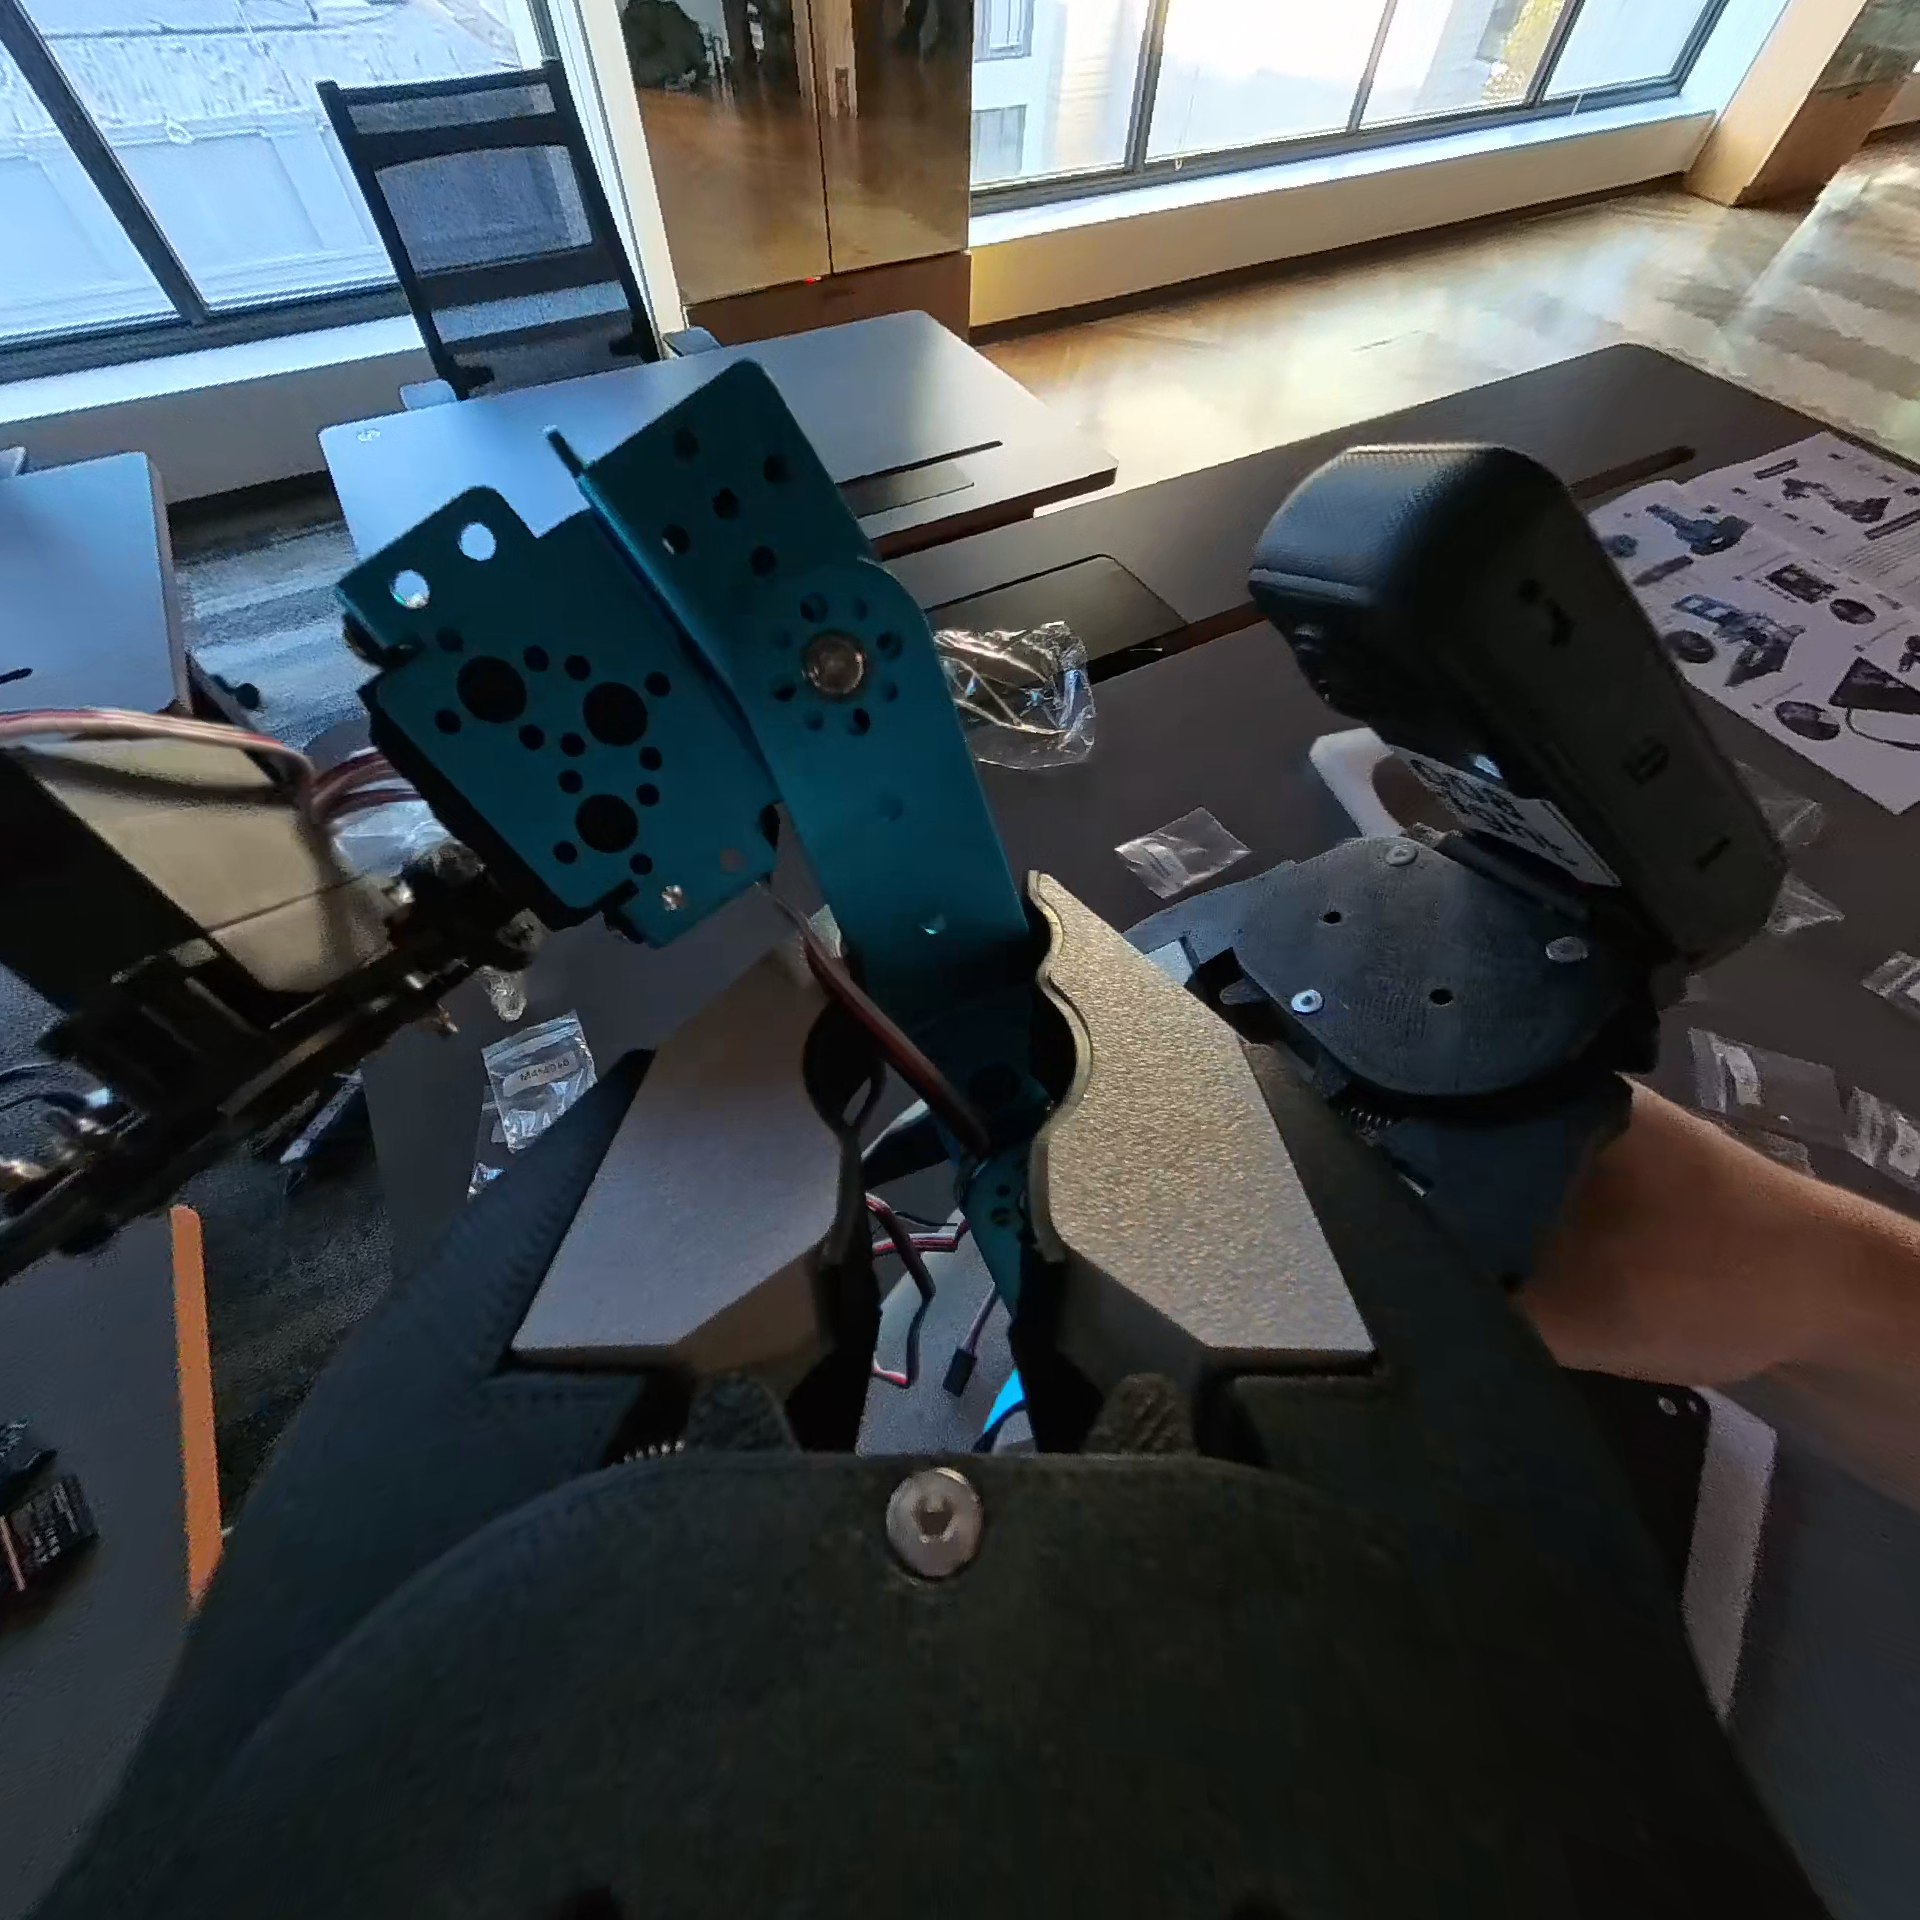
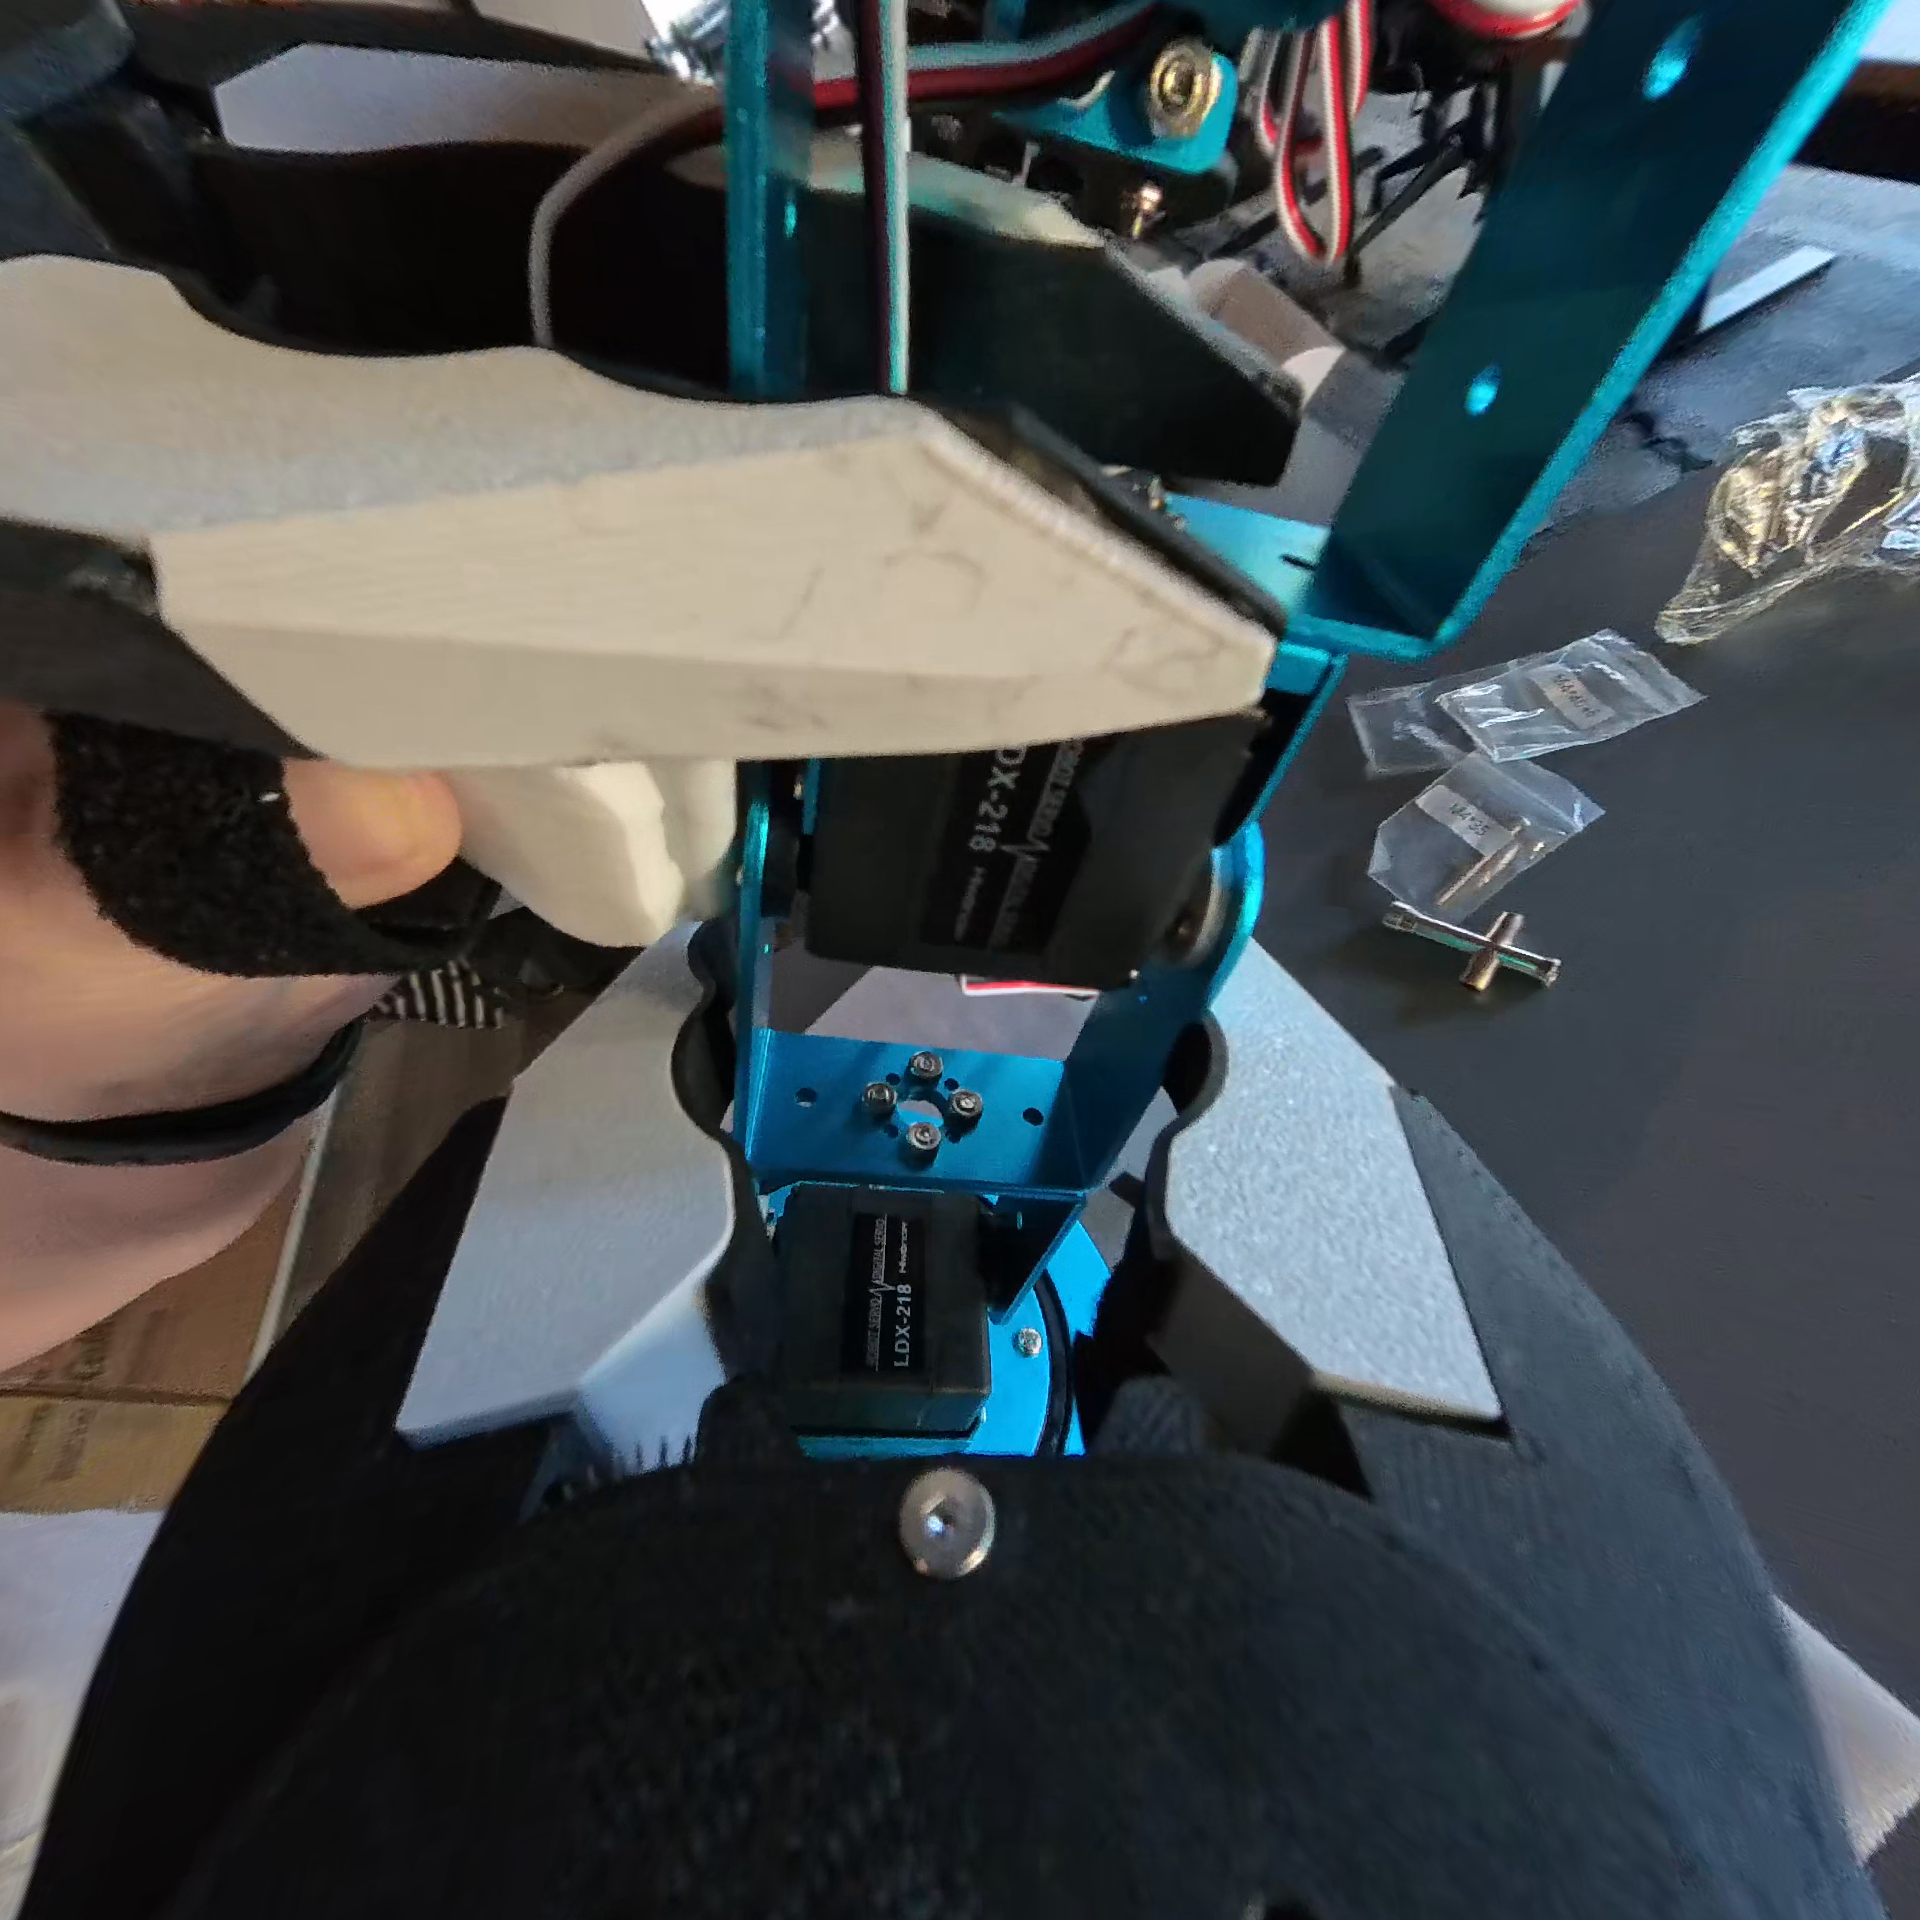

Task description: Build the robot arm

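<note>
A small robot arm of blue metal brackets and black servos stands on the black table. My left gripper is shut on the long blue bracket and a servo wire beside it. In the right wrist view its white finger crosses the top. My right gripper is shut on the blue U-bracket with several screws, low on the arm. One black servo sits below that bracket and another above it. A hand holds the right gripper's black housing.
Small clear bags of screws and a metal cross wrench lie on the table. Crumpled plastic wrap and a printed sheet lie farther off. A black chair stands by the windows. My right fingertips sit around 10 centimeters from my left ones. The metal cross wrench is about 15 centimeters from my right fingertips and 20 centimeters from my left.
</note>
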